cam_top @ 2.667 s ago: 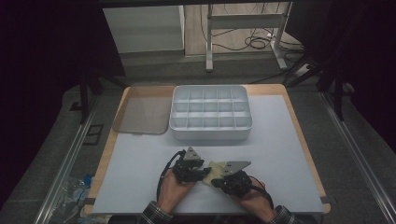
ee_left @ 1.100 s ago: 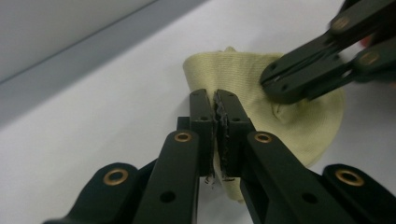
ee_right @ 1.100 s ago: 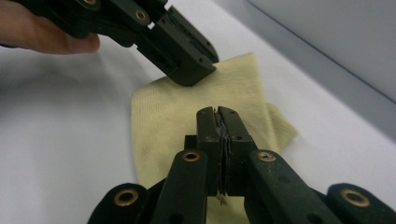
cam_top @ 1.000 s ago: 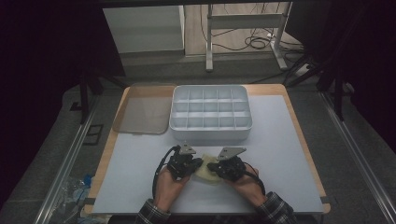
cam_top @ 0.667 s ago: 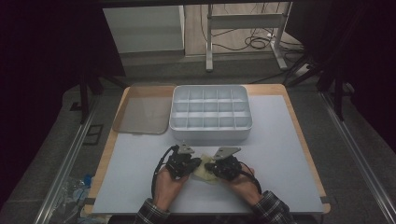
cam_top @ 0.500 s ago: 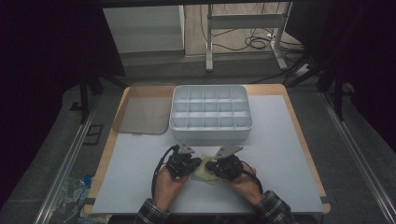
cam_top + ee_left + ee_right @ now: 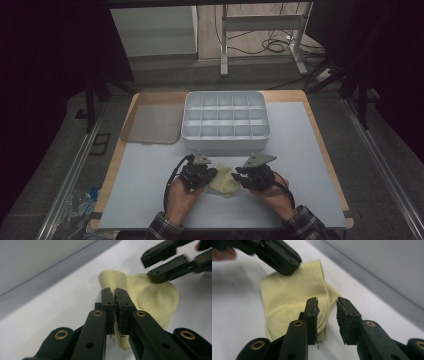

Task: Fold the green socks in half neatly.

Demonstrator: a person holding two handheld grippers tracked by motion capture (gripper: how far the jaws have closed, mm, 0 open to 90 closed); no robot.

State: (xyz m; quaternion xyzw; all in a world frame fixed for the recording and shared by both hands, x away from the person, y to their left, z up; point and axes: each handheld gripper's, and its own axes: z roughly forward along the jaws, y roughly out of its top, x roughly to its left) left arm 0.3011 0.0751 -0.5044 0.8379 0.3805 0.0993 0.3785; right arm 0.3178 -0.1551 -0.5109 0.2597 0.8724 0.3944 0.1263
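A pale yellow cloth (image 7: 225,182) lies folded on the white tabletop between the two hands. My left gripper (image 7: 212,175) is shut on the cloth's left edge; in the left gripper view the fabric (image 7: 152,297) runs out from between the closed jaws of that gripper (image 7: 115,298). My right gripper (image 7: 237,176) sits at the cloth's right side. Its jaws have just been opening. In the right gripper view this gripper (image 7: 326,307) shows a clear gap, and the cloth (image 7: 287,300) lies beyond and under its left finger, with no pad pressing on it.
A white box with several compartments (image 7: 226,122) stands behind the hands. Its flat translucent lid (image 7: 150,124) lies to the left. The white mat (image 7: 300,150) covers a wooden-edged table; the person's plaid sleeves enter at the front edge.
The right gripper's jaws have come apart off the cloth and that hand has shifted slightly right. The left gripper stays shut on the cloth in the same place.
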